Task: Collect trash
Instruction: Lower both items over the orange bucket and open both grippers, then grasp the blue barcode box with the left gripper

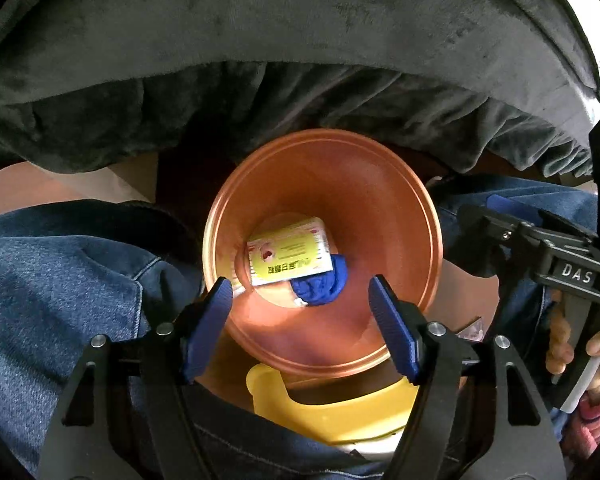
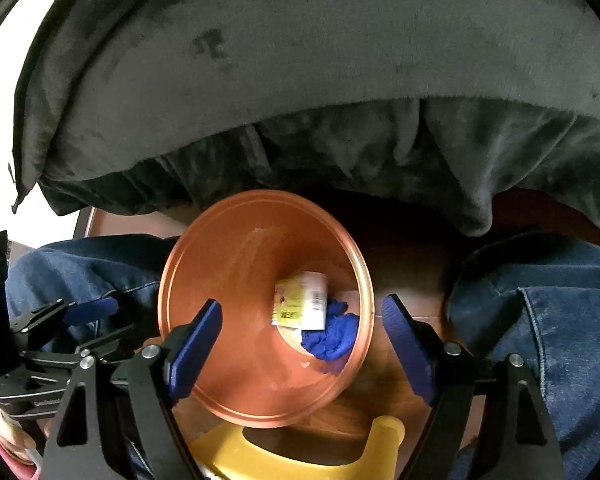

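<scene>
An orange plastic bin (image 1: pixel 396 208) stands on the floor between the person's knees; it also shows in the right wrist view (image 2: pixel 228 272). Inside lie a yellow and white packet (image 1: pixel 290 256) (image 2: pixel 300 300) and a crumpled blue wad (image 1: pixel 320 286) (image 2: pixel 332 336). My left gripper (image 1: pixel 300 320) is open and empty above the bin's near rim. My right gripper (image 2: pixel 300 344) is open and empty above the bin. The right gripper also shows at the right edge of the left wrist view (image 1: pixel 500 216), and the left gripper at the left edge of the right wrist view (image 2: pixel 88 320).
A dark grey blanket (image 1: pixel 300 40) (image 2: pixel 340 60) hangs over furniture behind the bin. The person's jeans (image 1: pixel 52 280) (image 2: pixel 560 320) flank the bin on both sides. A yellow plastic stool (image 1: pixel 340 412) (image 2: pixel 300 456) sits just below the bin. The floor is brown wood (image 2: pixel 380 392).
</scene>
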{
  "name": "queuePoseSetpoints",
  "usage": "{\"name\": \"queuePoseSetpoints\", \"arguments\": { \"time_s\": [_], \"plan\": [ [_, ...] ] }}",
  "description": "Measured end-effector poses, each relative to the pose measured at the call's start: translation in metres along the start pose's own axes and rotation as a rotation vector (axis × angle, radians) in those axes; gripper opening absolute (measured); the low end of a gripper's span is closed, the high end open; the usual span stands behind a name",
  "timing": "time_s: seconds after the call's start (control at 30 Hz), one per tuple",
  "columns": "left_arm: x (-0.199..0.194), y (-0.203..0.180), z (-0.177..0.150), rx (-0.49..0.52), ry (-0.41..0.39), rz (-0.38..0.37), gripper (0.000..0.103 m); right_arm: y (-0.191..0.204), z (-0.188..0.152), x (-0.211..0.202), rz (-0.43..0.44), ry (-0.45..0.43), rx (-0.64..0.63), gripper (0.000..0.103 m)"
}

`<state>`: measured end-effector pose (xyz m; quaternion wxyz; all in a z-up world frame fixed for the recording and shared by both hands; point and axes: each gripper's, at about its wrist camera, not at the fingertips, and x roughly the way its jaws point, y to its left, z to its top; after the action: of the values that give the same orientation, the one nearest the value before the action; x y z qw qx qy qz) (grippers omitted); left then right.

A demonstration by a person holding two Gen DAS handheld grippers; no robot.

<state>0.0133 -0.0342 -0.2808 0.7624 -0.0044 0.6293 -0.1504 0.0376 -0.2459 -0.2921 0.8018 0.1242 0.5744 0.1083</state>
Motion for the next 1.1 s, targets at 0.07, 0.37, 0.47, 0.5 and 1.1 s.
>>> {"name": "queuePoseSetpoints", "arguments": {
  "time_s": [0.07, 0.37, 0.47, 0.5, 1.1],
  "plan": [
    [-0.003, 0.001, 0.0, -0.001, -0.009, -0.003, 0.069, 0.001, -0.001, -0.008, -0.007, -0.016, -0.018, 0.08],
    [-0.005, 0.0, 0.001, -0.013, -0.023, 0.0, 0.073, 0.014, 0.0, -0.022, -0.011, -0.046, -0.044, 0.08],
    [-0.008, 0.0, 0.002, -0.014, -0.028, -0.002, 0.073, 0.016, 0.001, -0.023, -0.009, -0.053, -0.041, 0.08],
    [-0.01, 0.0, 0.002, -0.013, -0.033, -0.007, 0.073, 0.016, 0.001, -0.026, -0.003, -0.059, -0.039, 0.08],
    [-0.175, -0.006, 0.12, 0.081, -0.658, 0.042, 0.092, 0.032, 0.018, -0.126, 0.052, -0.334, -0.067, 0.089]
  ]
}}
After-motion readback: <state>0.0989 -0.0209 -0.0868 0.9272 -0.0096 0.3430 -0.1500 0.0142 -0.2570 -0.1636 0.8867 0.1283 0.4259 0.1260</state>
